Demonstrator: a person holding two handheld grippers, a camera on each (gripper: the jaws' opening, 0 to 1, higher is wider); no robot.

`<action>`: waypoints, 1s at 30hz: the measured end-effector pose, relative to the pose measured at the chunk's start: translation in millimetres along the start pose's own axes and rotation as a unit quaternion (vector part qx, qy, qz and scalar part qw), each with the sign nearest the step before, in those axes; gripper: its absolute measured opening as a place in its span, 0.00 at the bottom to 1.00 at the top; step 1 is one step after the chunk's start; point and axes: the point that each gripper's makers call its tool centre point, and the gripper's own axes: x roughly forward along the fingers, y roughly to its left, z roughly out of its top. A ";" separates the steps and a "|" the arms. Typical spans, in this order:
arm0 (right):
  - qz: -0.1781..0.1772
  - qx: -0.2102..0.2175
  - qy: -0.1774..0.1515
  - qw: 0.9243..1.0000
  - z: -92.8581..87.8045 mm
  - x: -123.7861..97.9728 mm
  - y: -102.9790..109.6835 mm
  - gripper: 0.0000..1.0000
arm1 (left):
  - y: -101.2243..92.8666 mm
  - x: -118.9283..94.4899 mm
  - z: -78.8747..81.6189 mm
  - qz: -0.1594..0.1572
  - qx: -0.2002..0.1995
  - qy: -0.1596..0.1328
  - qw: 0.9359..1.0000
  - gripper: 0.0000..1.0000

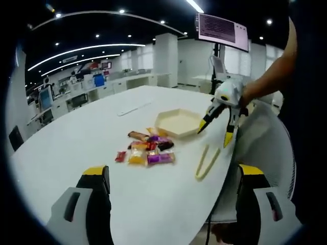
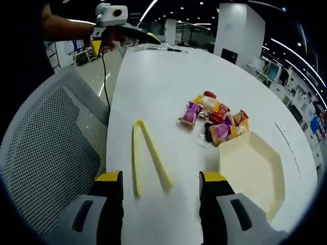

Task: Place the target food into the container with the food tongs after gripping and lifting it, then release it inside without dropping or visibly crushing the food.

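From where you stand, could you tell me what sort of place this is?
Probably an open-plan office or lab: a long white oval table with a grey mesh office chair beside it, curved strip ceiling lights, and a wall-mounted screen above rows of workstations.

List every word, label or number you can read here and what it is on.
No text can be read.
Wall screen: lines of text, too small and blurred.
Snack packets: printing on the wrappers, too blurred.
Tongs and container: no marking seen.
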 end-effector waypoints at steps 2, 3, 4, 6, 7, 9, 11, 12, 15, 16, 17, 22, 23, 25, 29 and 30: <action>0.008 -0.006 0.006 1.000 -1.8 4.9 3.6 0.58 | 0.8 0.1 -0.8 0.003 0.002 0.003 1.000 0.99; 0.012 -0.009 0.007 1.000 -1.8 6.6 4.8 0.58 | 0.6 0.1 -1.0 0.003 0.002 0.003 1.000 0.99; 0.011 -0.010 0.009 1.000 -2.8 9.9 3.9 0.57 | 0.8 0.0 -1.7 0.004 0.002 0.005 1.000 0.99; 0.014 -0.008 0.011 1.000 -4.4 12.6 2.9 0.53 | 1.2 0.1 -2.6 0.004 0.003 0.006 1.000 0.99; 0.016 -0.004 0.013 1.000 -5.8 14.1 2.5 0.52 | 1.6 0.3 -3.0 0.004 0.003 0.007 1.000 0.99; 0.020 -0.004 0.016 1.000 -8.8 16.5 2.4 0.48 | 2.1 0.5 -4.5 0.004 0.008 0.012 1.000 0.99; 0.035 -0.007 0.023 0.999 -11.2 16.8 8.3 0.41 | 2.8 0.4 -3.7 0.004 0.009 0.012 1.000 0.99; 0.037 -0.014 0.030 0.999 -13.7 17.3 9.3 0.37 | 3.5 0.3 -3.8 0.005 0.010 0.013 1.000 0.99; 0.040 -0.036 0.033 0.998 -14.9 19.6 12.0 0.33 | 4.9 0.1 -2.4 0.006 0.011 0.014 1.000 0.99; 0.036 -0.045 0.039 0.998 -16.4 20.2 10.4 0.33 | 5.3 0.1 -2.0 0.006 0.011 0.014 1.000 0.99; 0.038 -0.059 0.045 0.997 -18.3 21.4 11.1 0.32 | 5.7 0.3 -1.1 0.006 0.010 0.013 1.000 0.99; 0.040 -0.051 0.039 0.997 -17.4 20.5 9.6 0.24 | 7.7 0.9 1.5 0.008 0.007 0.010 1.000 0.99; 0.037 -0.050 0.044 0.997 -17.7 20.4 8.8 0.21 | 8.2 1.2 0.9 0.009 0.008 0.011 1.000 0.99; 0.033 -0.040 0.058 0.997 -18.5 20.4 7.3 0.14 | 7.9 1.7 0.5 0.008 0.008 0.012 1.000 0.99; 0.041 -0.007 0.064 0.997 -17.9 20.3 7.1 0.06 | 7.2 2.1 1.9 0.006 0.008 0.011 1.000 0.99; 0.040 -0.002 0.065 0.997 -17.3 18.8 6.9 0.05 | 7.3 2.2 2.3 0.005 0.007 0.011 1.000 0.99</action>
